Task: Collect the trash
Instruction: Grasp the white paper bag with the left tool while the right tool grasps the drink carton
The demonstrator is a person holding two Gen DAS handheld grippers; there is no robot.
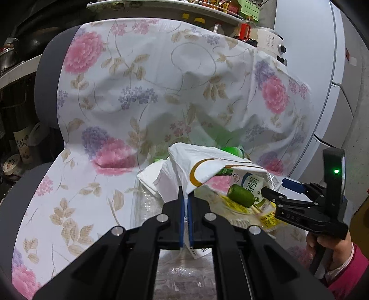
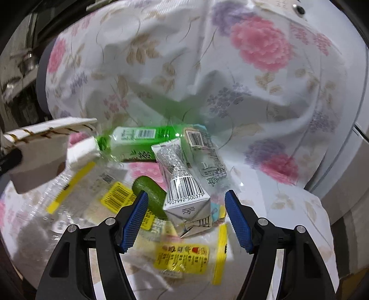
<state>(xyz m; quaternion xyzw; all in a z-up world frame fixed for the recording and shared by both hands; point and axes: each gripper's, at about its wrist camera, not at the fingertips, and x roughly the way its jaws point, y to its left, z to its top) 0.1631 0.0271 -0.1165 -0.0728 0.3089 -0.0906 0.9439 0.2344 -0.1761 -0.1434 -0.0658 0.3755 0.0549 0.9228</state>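
My left gripper (image 1: pixel 185 196) is shut on the edge of a white plastic bag (image 1: pixel 207 165) with a gold curve print, holding it lifted over the trash; the bag also shows in the right wrist view (image 2: pixel 39 157). My right gripper (image 2: pixel 186 200) is open, its fingers either side of a crushed milk carton (image 2: pixel 184 184) with a barcode. It shows in the left wrist view (image 1: pixel 272 192) too. Beside the carton lie a green cylinder (image 2: pixel 150 192), a green tea bottle (image 2: pixel 138 140) and yellow-labelled clear wrappers (image 2: pixel 184 256).
All lies on a seat draped in floral cloth (image 1: pixel 138 92). A white fridge (image 1: pixel 334 69) stands at right. Shelves with bottles and jars (image 1: pixel 207 9) are behind, cookware (image 1: pixel 9 57) at left. A hand in a pink sleeve (image 1: pixel 341 256) holds the right gripper.
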